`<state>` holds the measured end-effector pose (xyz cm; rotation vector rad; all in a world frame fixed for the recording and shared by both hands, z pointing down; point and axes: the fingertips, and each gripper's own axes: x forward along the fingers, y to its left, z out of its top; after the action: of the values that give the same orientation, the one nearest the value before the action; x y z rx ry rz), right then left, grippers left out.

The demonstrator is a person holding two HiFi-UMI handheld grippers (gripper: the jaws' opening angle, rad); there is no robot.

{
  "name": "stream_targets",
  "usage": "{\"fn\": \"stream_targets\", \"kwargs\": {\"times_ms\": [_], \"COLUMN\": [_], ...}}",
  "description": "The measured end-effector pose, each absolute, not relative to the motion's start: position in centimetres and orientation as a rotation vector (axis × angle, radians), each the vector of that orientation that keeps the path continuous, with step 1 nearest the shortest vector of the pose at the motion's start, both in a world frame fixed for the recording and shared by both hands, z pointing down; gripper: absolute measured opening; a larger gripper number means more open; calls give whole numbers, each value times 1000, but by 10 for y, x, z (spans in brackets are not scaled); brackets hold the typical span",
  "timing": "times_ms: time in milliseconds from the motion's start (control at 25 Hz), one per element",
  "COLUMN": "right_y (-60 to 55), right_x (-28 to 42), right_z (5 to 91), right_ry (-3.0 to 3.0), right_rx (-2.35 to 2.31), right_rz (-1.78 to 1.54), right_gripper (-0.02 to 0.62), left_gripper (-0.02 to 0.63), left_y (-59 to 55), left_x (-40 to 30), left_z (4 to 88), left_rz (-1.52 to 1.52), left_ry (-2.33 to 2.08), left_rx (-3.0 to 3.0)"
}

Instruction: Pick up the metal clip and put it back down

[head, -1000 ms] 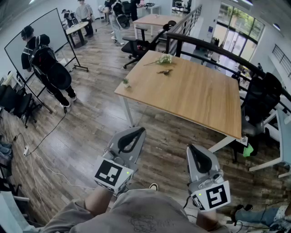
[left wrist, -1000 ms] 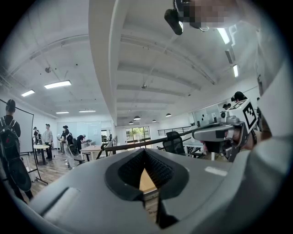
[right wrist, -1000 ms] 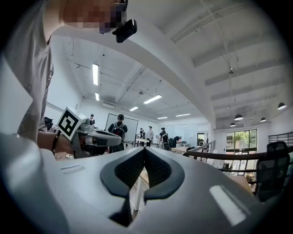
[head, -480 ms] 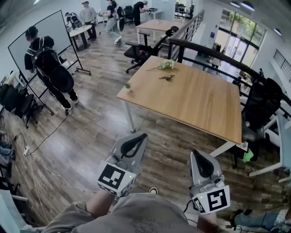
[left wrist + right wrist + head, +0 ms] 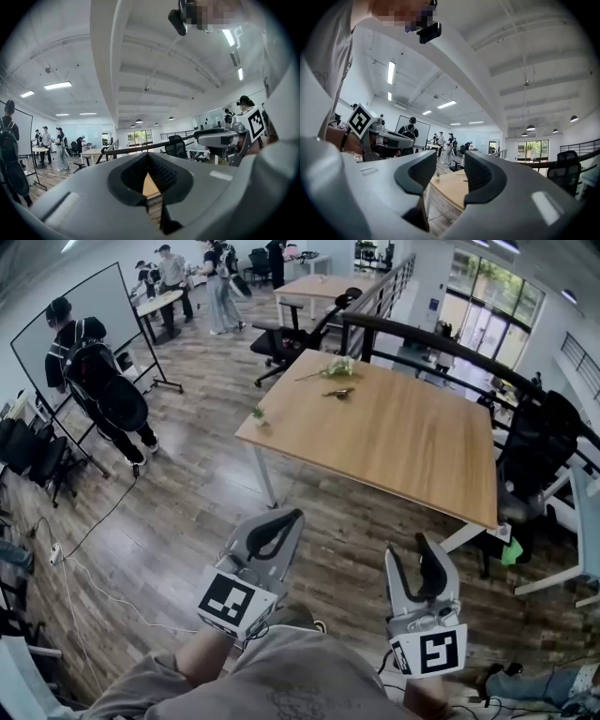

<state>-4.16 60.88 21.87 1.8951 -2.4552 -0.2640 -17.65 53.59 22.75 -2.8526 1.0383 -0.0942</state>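
A small dark object [image 5: 338, 391], likely the metal clip, lies near the far edge of the wooden table [image 5: 403, 442]. Both grippers are held low, well short of the table and far from the clip. My left gripper [image 5: 285, 515] is shut with nothing in it; in the left gripper view its ribbed pads [image 5: 161, 174] meet at the tips. My right gripper [image 5: 413, 549] has its jaws opening, and nothing sits between them. In the right gripper view the gap of my right gripper [image 5: 450, 171] frames the table's near corner [image 5: 447, 187].
A green sprig [image 5: 338, 364] lies beyond the clip, and a tiny plant [image 5: 259, 412] sits at the table's left corner. Black chairs [image 5: 539, 451] stand on the right, a whiteboard [image 5: 75, 324] on the left. Several people stand at the back. Cables [image 5: 84, 568] run across the wood floor.
The right gripper's jaws were together and now stand apart. The left gripper stays shut in about the same place.
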Motion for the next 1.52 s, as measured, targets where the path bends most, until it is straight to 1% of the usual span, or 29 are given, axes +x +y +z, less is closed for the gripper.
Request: {"fn": "stream_targets", "kwargs": {"times_ms": [280,520,680,800,1080,1520], "right_y": [601,571,540,512,434,285], "right_x": [-35,-37,-41,-41,-32,-46], "right_z": [220,227,231,239,252,270], "right_ry": [-2461,-2454,-2514,-2551,-2537,-2573], "right_rx": [1918,1877,1844,1822,1807,1744], "right_rz": [-255,-232,-137,-47,37,261], "right_gripper": [169,169,167,167,167,167], "left_gripper": [0,0,0,0,0,0], "left_y": [524,499,471,444,367,226], "left_x": [-182,-181,-184,-185,-176,-177], "left_z": [232,239,241,248,253,261], "left_rz": [-94,-118,-128,-139,-193,-301], "left_ry": [1062,1068,1075,1088,1102,1045], "left_rx": [-2837,-2847,-2856,-2869,-2850,-2797]}}
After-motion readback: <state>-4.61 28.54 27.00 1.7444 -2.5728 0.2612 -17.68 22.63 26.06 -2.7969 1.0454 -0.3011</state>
